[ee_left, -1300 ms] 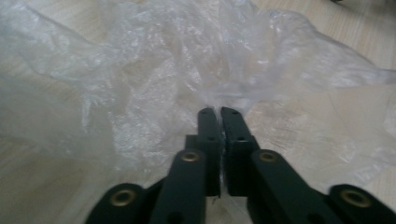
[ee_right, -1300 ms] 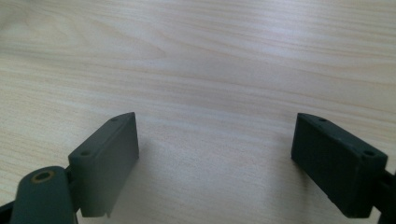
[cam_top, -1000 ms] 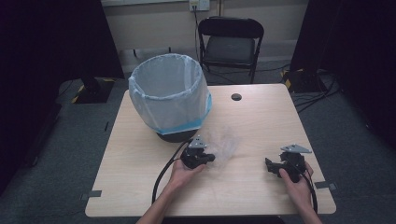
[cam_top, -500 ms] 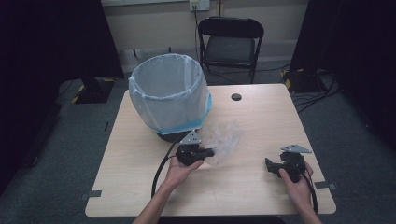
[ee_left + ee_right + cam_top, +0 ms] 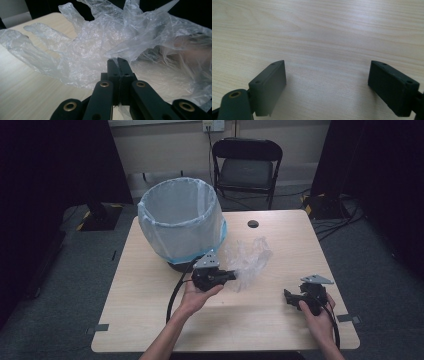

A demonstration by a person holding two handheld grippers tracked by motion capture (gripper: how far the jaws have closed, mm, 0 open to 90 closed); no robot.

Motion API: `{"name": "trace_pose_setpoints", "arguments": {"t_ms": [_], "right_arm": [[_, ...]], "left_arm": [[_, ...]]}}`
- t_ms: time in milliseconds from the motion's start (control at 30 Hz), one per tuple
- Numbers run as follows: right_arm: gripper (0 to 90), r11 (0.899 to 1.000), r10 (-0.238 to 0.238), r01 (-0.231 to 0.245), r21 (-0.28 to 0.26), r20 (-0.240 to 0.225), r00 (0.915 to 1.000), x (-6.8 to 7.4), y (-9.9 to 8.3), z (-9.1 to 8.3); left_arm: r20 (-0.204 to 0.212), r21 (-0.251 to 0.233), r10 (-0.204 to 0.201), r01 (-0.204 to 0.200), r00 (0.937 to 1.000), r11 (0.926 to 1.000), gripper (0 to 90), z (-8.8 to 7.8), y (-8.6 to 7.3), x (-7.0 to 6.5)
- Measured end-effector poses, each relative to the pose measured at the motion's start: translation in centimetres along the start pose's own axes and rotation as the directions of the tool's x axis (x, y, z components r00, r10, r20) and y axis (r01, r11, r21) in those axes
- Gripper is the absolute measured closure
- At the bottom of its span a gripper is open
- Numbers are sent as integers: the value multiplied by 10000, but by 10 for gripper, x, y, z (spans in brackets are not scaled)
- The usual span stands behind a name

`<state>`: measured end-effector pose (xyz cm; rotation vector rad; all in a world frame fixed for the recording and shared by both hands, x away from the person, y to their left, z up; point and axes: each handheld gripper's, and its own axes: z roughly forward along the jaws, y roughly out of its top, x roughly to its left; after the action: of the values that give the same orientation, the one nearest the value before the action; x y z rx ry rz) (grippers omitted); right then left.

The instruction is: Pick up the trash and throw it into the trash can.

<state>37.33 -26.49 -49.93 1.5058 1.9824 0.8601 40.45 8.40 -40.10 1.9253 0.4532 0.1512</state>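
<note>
A: Table (image 5: 150, 320) first: pale wood, with a bin (image 5: 181, 222) standing at its far left part, lined with a whitish bag.

B: And the smaller things?

A: A clear plastic glove (image 5: 248, 261) hangs just right of the bin, lifted off the tabletop. In the left gripper view its fingers spread up and to the left, crumpled and see-through.

B: What has it?

A: The left gripper (image 5: 231, 275). Its jaws are clamped together on a fold of the glove, no gap between them, as the left gripper view (image 5: 117, 62) shows. The left hand (image 5: 197, 295) holds that gripper near the bin's foot, and its cable loops down over the table.

B: The other tool?

A: The right gripper (image 5: 287, 296) sits near the table's right front corner, well apart from the glove. Its jaws are spread wide with nothing between them, just bare wood below (image 5: 327, 75).
</note>
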Motion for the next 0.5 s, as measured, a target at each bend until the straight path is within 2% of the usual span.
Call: {"name": "trace_pose_setpoints", "arguments": {"t_ms": [233, 467, 500], "right_arm": [[141, 10000, -3, 3, -1, 0, 10000, 0, 0, 0], [141, 10000, -13, 13, -6, 9, 10000, 0, 0, 0], [141, 10000, -13, 13, -6, 9, 10000, 0, 0, 0]], "left_arm": [[117, -381, 287, -282, 9995, 9989, 900, -9, 20, -2], [-47, -931, 545, -547, 9985, 9942, 900, -23, 47, 2], [-47, -931, 545, -547, 9985, 9942, 900, -23, 47, 2]]}}
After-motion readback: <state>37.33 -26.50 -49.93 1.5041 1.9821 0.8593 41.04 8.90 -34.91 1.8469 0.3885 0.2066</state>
